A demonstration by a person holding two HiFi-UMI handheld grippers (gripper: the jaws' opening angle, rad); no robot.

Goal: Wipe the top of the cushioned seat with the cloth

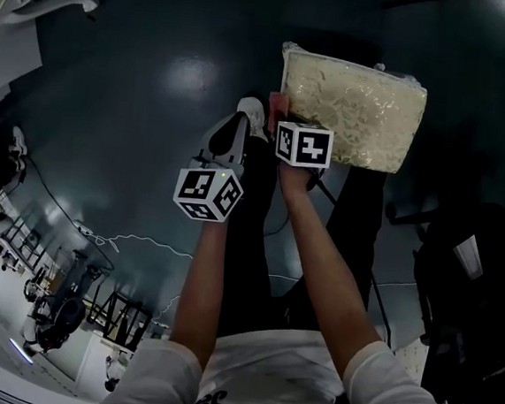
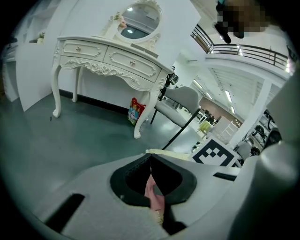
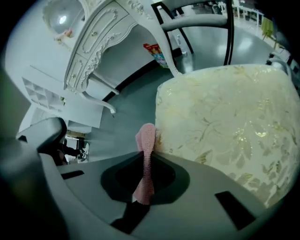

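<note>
Both left gripper [image 2: 150,156] and right gripper [image 3: 146,153] clamp a pink knit cloth [image 3: 146,136].
Its narrow fold points far, touching the glossy floral cushioned seat [image 3: 225,122] at its left edge.

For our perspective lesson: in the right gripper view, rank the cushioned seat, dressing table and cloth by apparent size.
1. cushioned seat, helped by being close to the camera
2. dressing table, farther off
3. cloth, smallest though nearest

Both arms, left arm [image 1: 201,272] and right arm [image 1: 323,257], stretch forward side by side toward the cushioned seat [image 1: 350,108]. Just off its near corner, the left gripper [image 2: 151,157] and right gripper [image 3: 146,152] each pinch the cloth [image 3: 145,140], jaws closed.
</note>
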